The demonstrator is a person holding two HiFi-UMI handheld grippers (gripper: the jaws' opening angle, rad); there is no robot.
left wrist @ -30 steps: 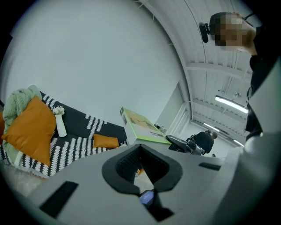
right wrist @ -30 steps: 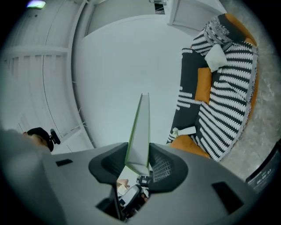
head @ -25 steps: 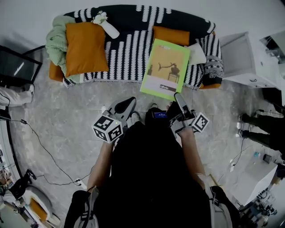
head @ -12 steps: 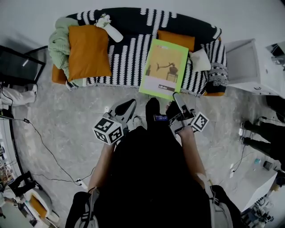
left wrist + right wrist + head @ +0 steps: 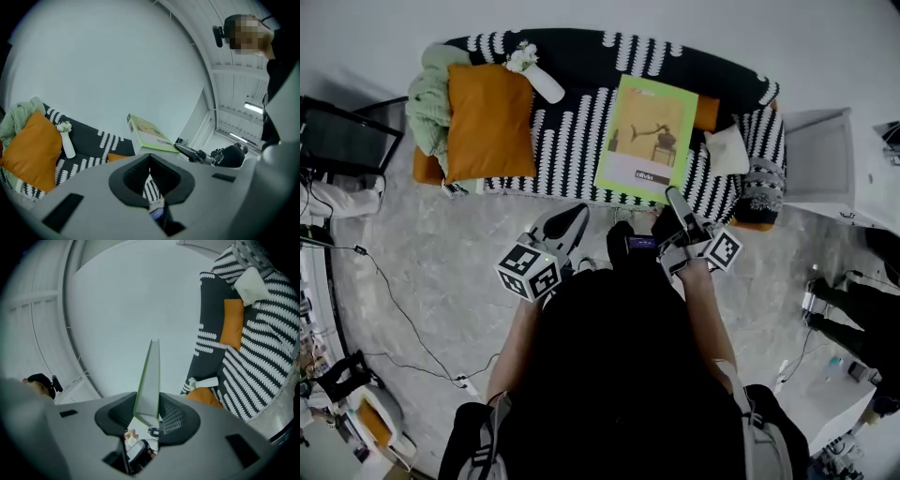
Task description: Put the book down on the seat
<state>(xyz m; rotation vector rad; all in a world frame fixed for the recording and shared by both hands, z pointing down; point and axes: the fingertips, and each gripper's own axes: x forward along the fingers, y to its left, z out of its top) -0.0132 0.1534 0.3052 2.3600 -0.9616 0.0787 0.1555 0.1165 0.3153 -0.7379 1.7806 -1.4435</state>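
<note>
**Book in the air over the seat, not set down yet**

Far left on the sofa is a green blanket (image 5: 425, 94). Next to it a big orange cushion (image 5: 490, 122) leans on the back, with a white vase (image 5: 542, 82) lying beside it. The bare striped seat (image 5: 572, 141) runs from that cushion to under the book.

The left gripper (image 5: 570, 220) hangs low in front of the sofa edge. Its fingers are together with nothing between them.

The book (image 5: 647, 136), green cover up, is raised over the right half of the seat. Its far corner overlaps a second orange cushion (image 5: 705, 112) in the head view. The right gripper (image 5: 677, 199) has its fingers clamped on the book's near edge. The right gripper view shows that thin edge squeezed between both pads.

A small white pillow (image 5: 728, 150) lies just right of the book, and a white cabinet (image 5: 825, 164) stands past the sofa arm.

The step in hand looks like lower and release. To do it well:
- Bring the book down flat onto the open striped patch.
- Keep it clear of the pillow and cushions so it does not rest tilted.
- Keep the whole book inside the front edge, or it may tip to the floor.
- Part the fingers only once the seat carries the weight, then draw straight back.
</note>
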